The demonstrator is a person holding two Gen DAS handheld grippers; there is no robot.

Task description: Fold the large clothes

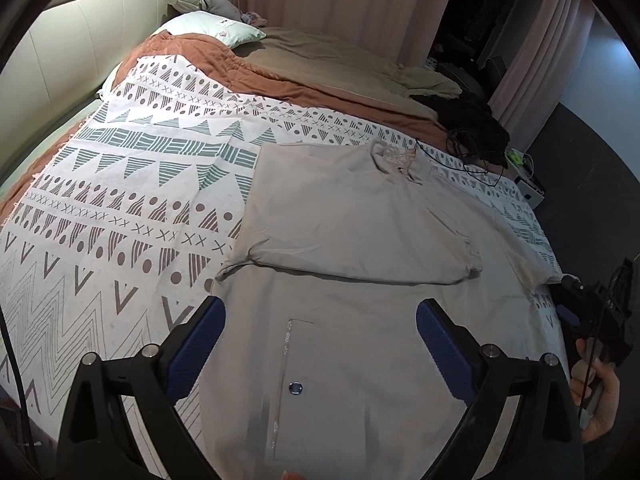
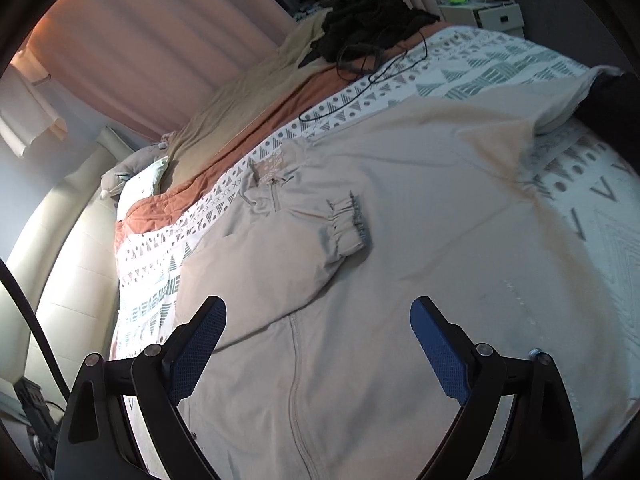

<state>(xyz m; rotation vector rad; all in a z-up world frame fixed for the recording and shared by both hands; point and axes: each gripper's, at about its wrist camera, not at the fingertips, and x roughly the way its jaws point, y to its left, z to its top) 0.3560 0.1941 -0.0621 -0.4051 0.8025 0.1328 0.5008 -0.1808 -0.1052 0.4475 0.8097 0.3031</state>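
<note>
In the left wrist view, the left gripper is seen with its blue pads spread wide and nothing held between them. A beige jacket is laid flat on a patterned blanket just beyond and beneath the fingertips. One sleeve has been folded across the jacket's chest and lies ahead of the jaws, with the collar farther off. A pocket with a snap button is seen between the two fingers. Far beyond, a white pillow and a pile of black cloth are set. At the right edge, the right gripper is partly seen, held in a hand.

In the right wrist view, the right gripper is likewise seen wide open and empty. The jacket is spread below and ahead of the jaws, its zip running between the fingers. The folded sleeve's gathered cuff rests on the chest, ahead of the pads. The other sleeve is stretched out to the far right, unfolded. A black cable is seen on the blanket well beyond.
</note>
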